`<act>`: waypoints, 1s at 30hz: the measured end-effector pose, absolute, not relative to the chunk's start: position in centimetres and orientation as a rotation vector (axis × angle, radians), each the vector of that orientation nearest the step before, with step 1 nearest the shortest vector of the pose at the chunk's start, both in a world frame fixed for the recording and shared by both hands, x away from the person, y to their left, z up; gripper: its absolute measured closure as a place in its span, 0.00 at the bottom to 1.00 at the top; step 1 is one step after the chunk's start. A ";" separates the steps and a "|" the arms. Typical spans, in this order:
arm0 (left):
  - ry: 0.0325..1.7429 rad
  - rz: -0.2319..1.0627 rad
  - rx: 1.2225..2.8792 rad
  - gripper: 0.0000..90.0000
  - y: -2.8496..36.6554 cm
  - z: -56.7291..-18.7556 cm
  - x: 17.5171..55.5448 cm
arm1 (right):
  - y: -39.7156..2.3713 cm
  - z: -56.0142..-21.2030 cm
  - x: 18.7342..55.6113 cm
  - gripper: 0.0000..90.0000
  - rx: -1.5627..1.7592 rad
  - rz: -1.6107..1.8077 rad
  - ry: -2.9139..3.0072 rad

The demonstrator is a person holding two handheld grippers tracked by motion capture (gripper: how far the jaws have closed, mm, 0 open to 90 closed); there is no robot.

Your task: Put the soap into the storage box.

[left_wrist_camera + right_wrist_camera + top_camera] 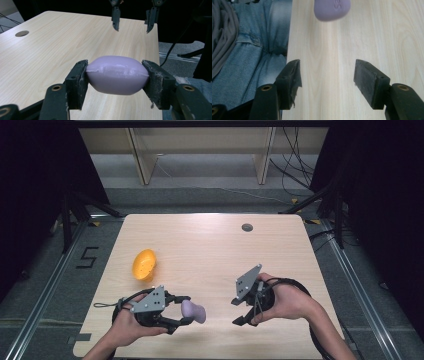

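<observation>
Tongs in your left hand [186, 309] clamp the lilac soap [117, 74] above the bench [210, 245], while the right tongs [327, 75] gape empty beside that soap, ready to take it.

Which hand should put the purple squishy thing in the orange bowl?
Probably the left. Its tool already squeezes the purple thing, and the bowl sits on its side. The right tool is open with nothing in it.
</observation>
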State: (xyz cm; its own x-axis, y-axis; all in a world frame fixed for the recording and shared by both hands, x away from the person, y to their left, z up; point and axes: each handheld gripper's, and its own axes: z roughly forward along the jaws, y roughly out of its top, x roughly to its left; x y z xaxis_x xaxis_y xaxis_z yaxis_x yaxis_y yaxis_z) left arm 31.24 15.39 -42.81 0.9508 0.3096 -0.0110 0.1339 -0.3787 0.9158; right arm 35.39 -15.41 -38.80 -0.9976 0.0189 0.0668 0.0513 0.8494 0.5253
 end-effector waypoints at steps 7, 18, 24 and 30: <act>0.338 0.225 1.961 0.44 16.2 -42.5 31.8 | -18.3 -39.3 34.2 0.44 -0.195 -0.873 -2.963; 0.503 0.314 1.898 0.44 18.0 -41.9 33.2 | -21.1 -41.0 31.8 0.46 -0.578 -1.006 -3.020; 0.692 0.425 1.833 0.44 19.0 -41.4 33.9 | -22.5 -41.6 30.5 0.46 -0.885 -1.216 -2.916; 0.871 0.614 1.742 0.44 20.3 -40.5 34.9 | -23.2 -42.2 29.2 0.47 -1.069 -1.371 -2.877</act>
State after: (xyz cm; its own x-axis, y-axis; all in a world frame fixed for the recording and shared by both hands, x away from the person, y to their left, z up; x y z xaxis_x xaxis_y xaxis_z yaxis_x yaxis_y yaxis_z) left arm 34.95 20.31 -40.49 0.6039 0.7970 -0.0069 0.2612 -0.1898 0.9464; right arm 29.19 -23.24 -42.17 -0.7759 0.6270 0.0694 0.4488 0.4713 0.7592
